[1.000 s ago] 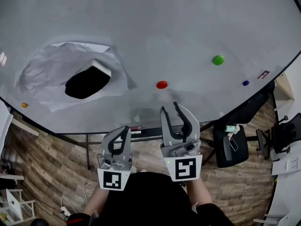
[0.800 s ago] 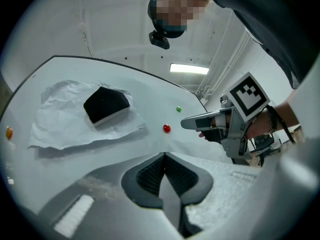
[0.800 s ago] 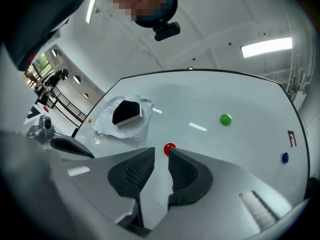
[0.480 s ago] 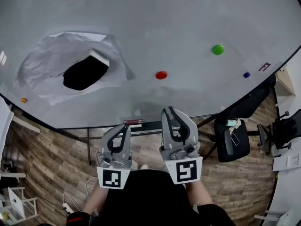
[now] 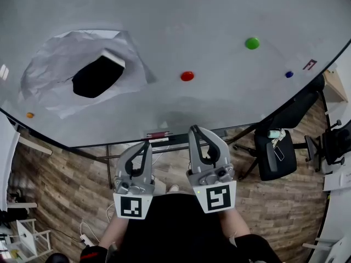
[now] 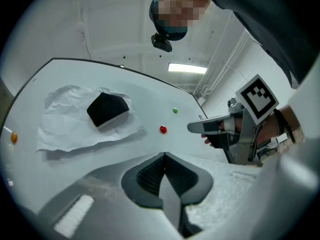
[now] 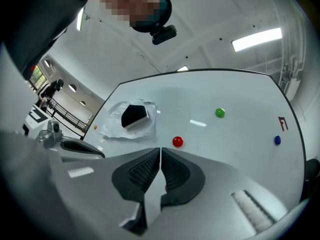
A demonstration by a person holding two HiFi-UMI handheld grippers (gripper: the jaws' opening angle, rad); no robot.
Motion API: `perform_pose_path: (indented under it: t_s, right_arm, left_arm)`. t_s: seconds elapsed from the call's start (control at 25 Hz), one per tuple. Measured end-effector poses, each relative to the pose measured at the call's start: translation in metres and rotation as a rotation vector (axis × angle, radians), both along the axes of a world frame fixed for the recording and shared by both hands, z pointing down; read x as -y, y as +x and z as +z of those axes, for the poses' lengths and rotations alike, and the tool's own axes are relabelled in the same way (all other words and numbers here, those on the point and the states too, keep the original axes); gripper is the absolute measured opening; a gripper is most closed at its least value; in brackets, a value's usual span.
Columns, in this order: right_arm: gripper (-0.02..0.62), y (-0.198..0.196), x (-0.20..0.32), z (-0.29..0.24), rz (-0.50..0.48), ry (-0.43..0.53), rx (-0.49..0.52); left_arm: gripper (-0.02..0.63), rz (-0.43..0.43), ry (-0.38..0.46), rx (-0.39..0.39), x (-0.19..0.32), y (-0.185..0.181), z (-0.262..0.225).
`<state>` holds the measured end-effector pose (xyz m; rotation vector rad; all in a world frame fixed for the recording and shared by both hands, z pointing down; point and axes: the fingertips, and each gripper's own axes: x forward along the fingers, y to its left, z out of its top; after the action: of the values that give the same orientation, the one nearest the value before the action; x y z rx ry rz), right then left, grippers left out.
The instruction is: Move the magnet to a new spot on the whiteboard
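One broad whiteboard (image 5: 208,21), smooth, pale and faintly glossy, is seen filling the upper head view, its dark rim curving down toward a wood-plank floor (image 5: 60,185). Much bare board is left open across the top and right. A crumpled white paper (image 5: 49,73) is spread over the board's left part. A black chair (image 5: 274,158) is set past the lower right rim.

Both grippers are held side by side below the lower rim, apart from the board. The left gripper (image 5: 146,146) is seen with its ribbed dark fingers (image 6: 145,176) pressed together on nothing. The fingers (image 7: 177,174) of the right gripper (image 5: 196,129) have just been closing and are now met, with nothing caught between them.

A black wedge-shaped eraser (image 5: 97,76) with a pale base is laid on the paper. The red magnet (image 5: 187,76), a small glossy dome, is stuck on bare board right of the paper, clear of it and untouched, beyond the right gripper. A green magnet (image 5: 252,43) is placed up and right of it, well apart. A blue magnet (image 5: 289,74) is found near the right rim and an orange magnet (image 5: 30,115) near the left rim. A ceiling lamp (image 7: 256,39) is shown by the gripper views only, the floor by the head view only.
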<state>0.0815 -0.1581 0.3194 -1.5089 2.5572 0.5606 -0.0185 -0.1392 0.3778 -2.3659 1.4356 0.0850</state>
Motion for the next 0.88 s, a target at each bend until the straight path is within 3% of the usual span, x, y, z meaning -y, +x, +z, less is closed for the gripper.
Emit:
perform_pose_path:
  t_s: [0.88]
  right_arm:
    - [0.002,0.004,-0.036,0.051,0.028,-0.073,-0.03]
  left_arm:
    - [0.002,0.009,-0.012,0.0,-0.021,-0.001,0.007]
